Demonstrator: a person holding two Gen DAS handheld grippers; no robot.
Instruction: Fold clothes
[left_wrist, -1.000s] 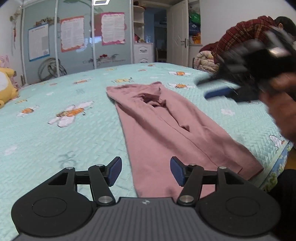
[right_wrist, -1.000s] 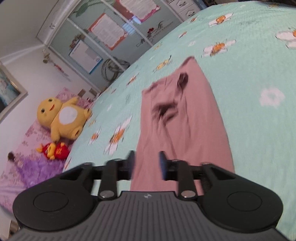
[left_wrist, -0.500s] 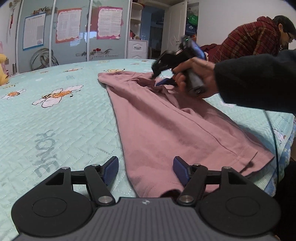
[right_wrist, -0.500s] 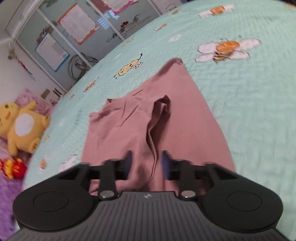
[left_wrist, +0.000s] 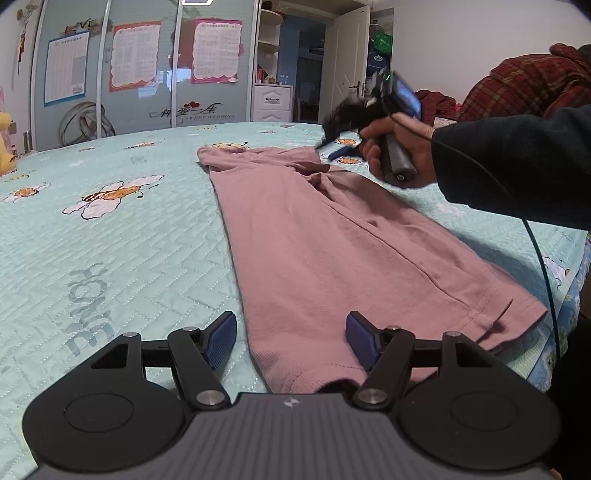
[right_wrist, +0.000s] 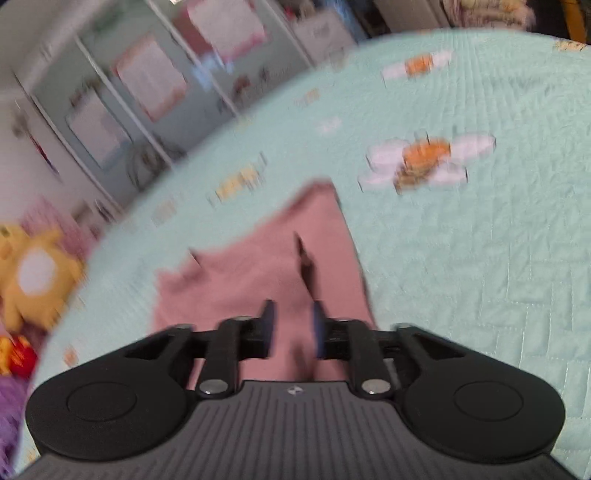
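Note:
A pink garment (left_wrist: 314, 240) lies lengthwise and flat on the mint bedspread (left_wrist: 129, 240), with its hem toward me. My left gripper (left_wrist: 290, 328) is open low over the hem's left corner. The cloth lies under and between the blue pads, which do not press on it. At the garment's far end a hand in a black sleeve holds my right gripper (left_wrist: 334, 146) just above the cloth. In the blurred right wrist view the right gripper (right_wrist: 292, 312) hovers over the pink garment (right_wrist: 251, 273). Its jaws are opening, with a narrow gap and nothing pinched between them.
The bed's edge (left_wrist: 569, 280) drops off at the right, close to the hem. A cable (left_wrist: 543, 258) hangs from the right hand. A person in a red plaid top (left_wrist: 528, 85) is beyond the bed. A yellow plush toy (right_wrist: 33, 273) sits at the far left.
The right gripper swept in from the right to the garment's far end and still moves there. The left gripper sank toward the hem, then kept still.

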